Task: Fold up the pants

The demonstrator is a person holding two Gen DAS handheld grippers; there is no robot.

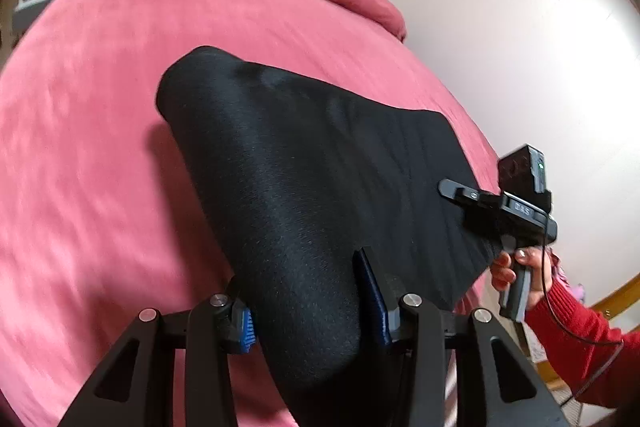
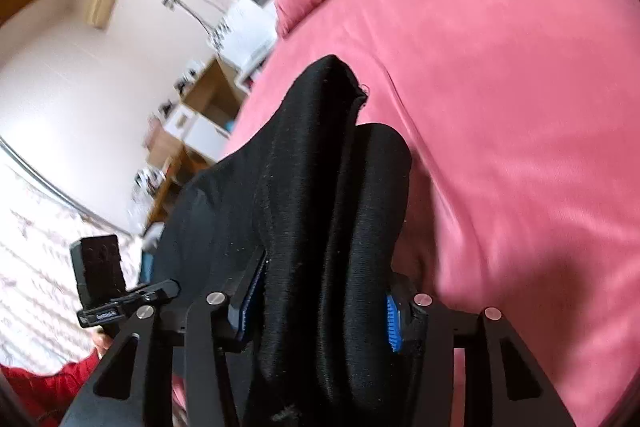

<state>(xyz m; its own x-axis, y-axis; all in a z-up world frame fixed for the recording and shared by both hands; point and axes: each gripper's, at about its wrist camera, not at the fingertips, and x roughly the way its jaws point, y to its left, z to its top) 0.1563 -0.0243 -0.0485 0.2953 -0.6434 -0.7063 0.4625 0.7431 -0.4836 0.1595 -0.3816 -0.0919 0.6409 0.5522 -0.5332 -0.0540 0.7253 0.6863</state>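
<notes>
**Black pants gripped at both ends over the bed**

The left gripper point(image 1: 308, 303) is clamped on the black pants point(image 1: 304, 163); the right gripper point(image 2: 320, 303) pinches a bunched fold of them. The cloth spans between both above the pink bedspread point(image 1: 100, 107). An open cardboard box point(image 2: 210, 95) sits beyond, contents unclear.

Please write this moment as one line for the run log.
stage: mid-fold | left gripper: shut on black pants | right gripper: shut on black pants | pants: lifted above pink bed
</notes>
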